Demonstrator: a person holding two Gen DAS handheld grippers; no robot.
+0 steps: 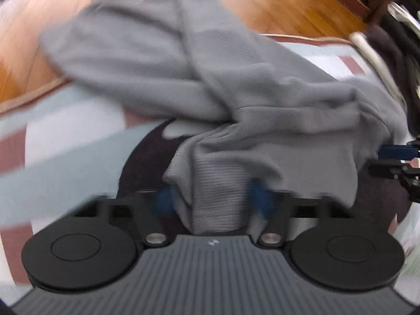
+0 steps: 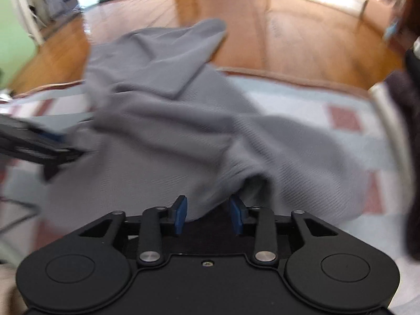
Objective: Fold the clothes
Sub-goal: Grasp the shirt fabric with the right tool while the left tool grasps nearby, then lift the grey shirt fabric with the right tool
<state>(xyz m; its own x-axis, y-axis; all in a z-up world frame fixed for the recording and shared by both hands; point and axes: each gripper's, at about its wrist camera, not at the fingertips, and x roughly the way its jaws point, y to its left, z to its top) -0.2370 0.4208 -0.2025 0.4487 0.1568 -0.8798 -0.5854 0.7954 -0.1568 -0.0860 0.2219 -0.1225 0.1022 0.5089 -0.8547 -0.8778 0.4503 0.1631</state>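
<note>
Listing what lies around the two pairs of jaws, item by item.

Left gripper (image 1: 214, 199): jaws drawn in and clamped on a bunched, ribbed fold of the grey garment (image 1: 183, 60). The blue pads (image 1: 164, 200) show on either side of the pinched cloth, pressed against it. From that pinch the fabric spreads away ahead of the jaws and off to their right.

Right gripper (image 2: 207, 214): jaws standing apart. A drooping edge of the same grey garment (image 2: 168, 120) hangs between the blue pads (image 2: 180, 214); the cloth sits close to the left pad, while a gap shows beside the right one. No squeeze on the fabric is visible here.

Grey garment: rumpled, heaped ahead of both pairs of jaws, one long flap reaching farthest forward over the edge of the covered surface. Much of it is motion-blurred.

Checked cover (image 2: 315, 120): pale with reddish squares, under the garment, showing to the right of the right jaws.

Wooden floor (image 2: 262, 26): beyond the cover, far ahead of the jaws.

Dark cloth (image 1: 141, 162): beneath the garment, just left of the left jaws.
</note>
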